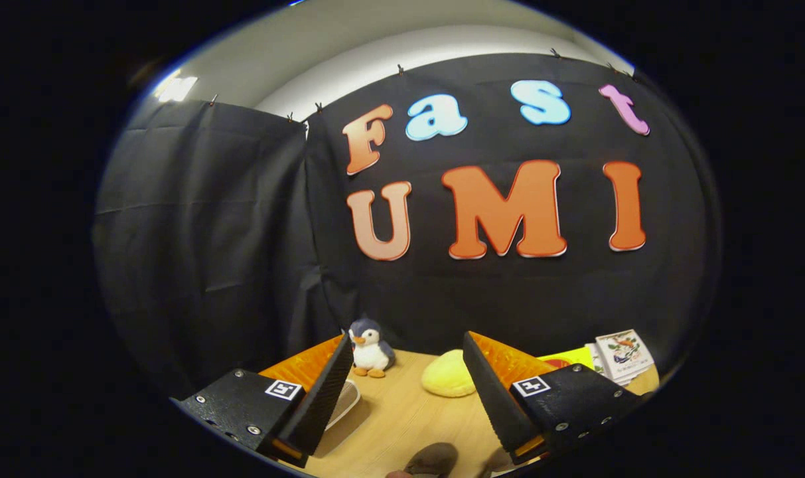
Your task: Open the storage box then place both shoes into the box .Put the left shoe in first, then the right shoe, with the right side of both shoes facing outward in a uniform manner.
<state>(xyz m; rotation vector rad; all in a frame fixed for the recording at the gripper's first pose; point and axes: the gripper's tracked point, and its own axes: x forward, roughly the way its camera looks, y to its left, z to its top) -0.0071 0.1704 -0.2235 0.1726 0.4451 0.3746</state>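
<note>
gripper view showed the gripper [409, 392] raised above the bench [402, 418], its two fingers spread wide apart and pinching nothing. between the fingers, at the near edge of the bench, the dark tips of two shoes [435, 459] could be seen, close together; i could not tell which was left or right. a pale tray-like rim [346, 401] lay just beside the left finger; whether it belonged to the storage box i could not tell. in my judgement the task was at its start: no shoe was lifted, and both still had to go in the box. at the far edge i counted one toy penguin [370, 348], one yellow soft lump [448, 375] and, near the far right corner, one small pile of booklets [624, 355].
</note>
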